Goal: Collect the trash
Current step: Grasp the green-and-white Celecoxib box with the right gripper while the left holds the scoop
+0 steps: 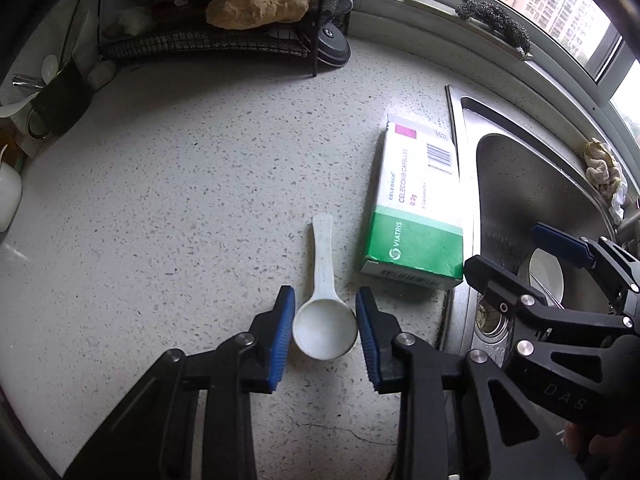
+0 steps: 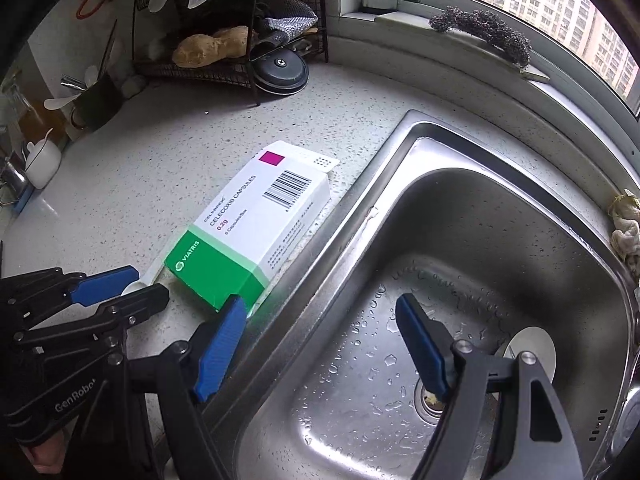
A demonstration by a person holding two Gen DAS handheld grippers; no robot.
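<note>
Scoop [image 1: 324,320] lies between the open left hand-held gripper [image 1: 325,336] pads.

Wet steel sink [image 2: 500,216], wire rack [image 1: 208,40] behind, windowsill scrubber [image 2: 484,28].

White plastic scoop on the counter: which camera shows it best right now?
Left wrist view: the whole white scoop shows, bowl between the open left gripper jaws. In the right wrist view, only a sliver of it shows behind that gripper, beside the medicine box.

You get soft daylight from the window [image 1: 552,4]; glare washes the medicine box [image 2: 256,224], and fisheye bending darkens both views' corners.
</note>
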